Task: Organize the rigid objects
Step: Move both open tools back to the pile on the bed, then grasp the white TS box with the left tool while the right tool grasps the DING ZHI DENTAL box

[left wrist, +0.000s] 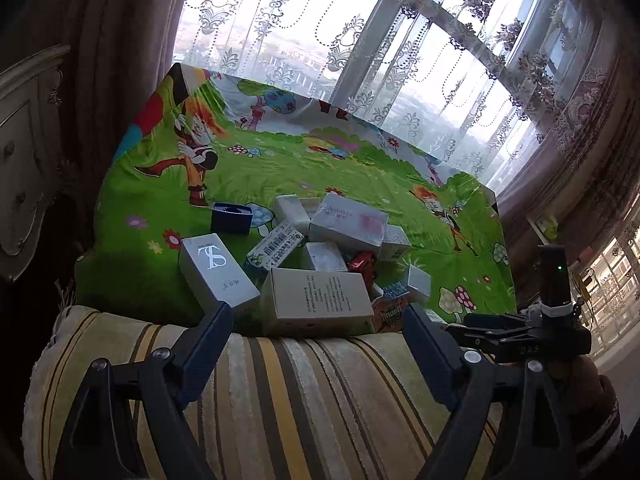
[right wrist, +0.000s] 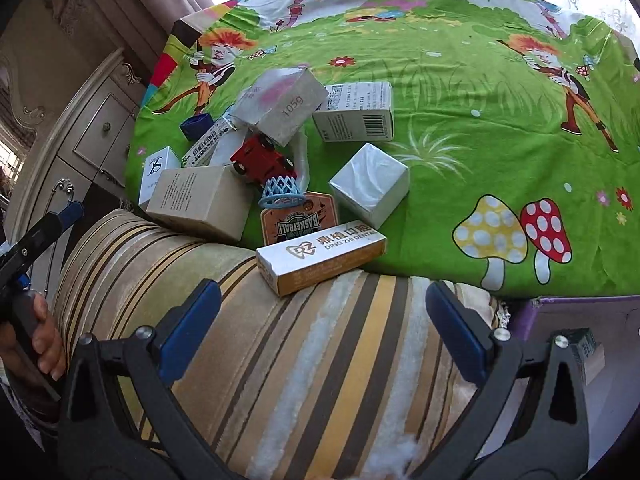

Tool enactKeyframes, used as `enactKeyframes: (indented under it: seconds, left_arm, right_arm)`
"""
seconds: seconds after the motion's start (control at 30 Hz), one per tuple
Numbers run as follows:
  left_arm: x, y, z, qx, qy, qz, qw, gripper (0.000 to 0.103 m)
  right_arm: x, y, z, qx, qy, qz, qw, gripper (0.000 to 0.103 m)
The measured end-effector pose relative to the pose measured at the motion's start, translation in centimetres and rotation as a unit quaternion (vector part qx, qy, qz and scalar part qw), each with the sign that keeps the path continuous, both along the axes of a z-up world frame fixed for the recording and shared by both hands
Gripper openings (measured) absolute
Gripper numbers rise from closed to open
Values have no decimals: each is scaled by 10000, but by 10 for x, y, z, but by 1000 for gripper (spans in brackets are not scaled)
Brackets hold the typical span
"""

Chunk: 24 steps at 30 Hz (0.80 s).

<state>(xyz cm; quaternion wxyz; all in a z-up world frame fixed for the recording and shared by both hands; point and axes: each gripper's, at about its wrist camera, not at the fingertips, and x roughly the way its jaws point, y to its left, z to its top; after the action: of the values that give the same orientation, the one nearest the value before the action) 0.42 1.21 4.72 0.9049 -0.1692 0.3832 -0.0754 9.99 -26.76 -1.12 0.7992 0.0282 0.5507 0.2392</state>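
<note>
The left gripper [left wrist: 318,330] has its jaws wide apart with nothing between them, and so does the right gripper [right wrist: 324,312]; both hang over a striped cushion [right wrist: 304,360] at the near edge of the tabletop [right wrist: 460,92], which wears a green cartoon cloth.

The task's things are a loose heap of small boxes. In the right wrist view a long yellow-and-white toothpaste box [right wrist: 322,256] lies at 12 o'clock just past the jaws, one end resting on the cushion. Behind it sits an orange basketball card [right wrist: 298,218] with a small blue hoop [right wrist: 280,192] and a red toy truck [right wrist: 262,160]. At 11 o'clock a beige printed box [right wrist: 200,202] touches the cushion; a silver cube box [right wrist: 370,190] stands at 1 o'clock, apart from the rest. Farther back a grey box marked 105g [right wrist: 280,104] leans on its neighbours beside a white barcoded box [right wrist: 354,112].

In the left wrist view a grey box with a silver monogram [left wrist: 216,274] lies at 11 o'clock, near the left finger [left wrist: 208,344], and a dark blue box [left wrist: 232,218] sits farther off.

A cream dresser [right wrist: 88,136] stands at 10 o'clock.
</note>
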Motion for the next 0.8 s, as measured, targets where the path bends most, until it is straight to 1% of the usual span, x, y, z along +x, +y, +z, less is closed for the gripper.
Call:
enactKeyframes:
  seconds: [0.07, 0.17, 0.27, 0.37, 0.43, 0.53, 0.7, 0.8]
  left_arm:
    - [7, 6, -2, -2, 112, 139, 9998, 87]
    - [17, 12, -6, 92, 288, 354, 9989, 87]
    - [31, 21, -15, 95, 619, 585, 9963, 87]
    - [41, 31, -23, -1, 861, 846, 9927, 87]
    - [48, 35, -25, -29, 949, 985, 9906, 87]
    - [62, 37, -28, 85, 1025, 1211, 9873, 87]
    - [83, 41, -43, 168, 1379, 1578, 9777, 87]
    - [94, 41, -51, 273, 1534, 1632, 9742, 87]
  right_arm:
    - [7, 1, -4, 13, 62, 64, 10000, 103]
    - [14, 5, -11, -11, 145, 218, 9997, 103]
    - [19, 11, -14, -55, 141, 465, 9988, 103]
    - [22, 18, -15, -284, -42, 718, 9970, 103]
    - [26, 21, -19, -443, -127, 848, 9953, 103]
    - [33, 24, -24, -420, -110, 998, 9941, 103]
    - [40, 28, -30, -530, -183, 1142, 9919, 103]
    - [42, 31, -33, -577, -176, 1186, 9911, 103]
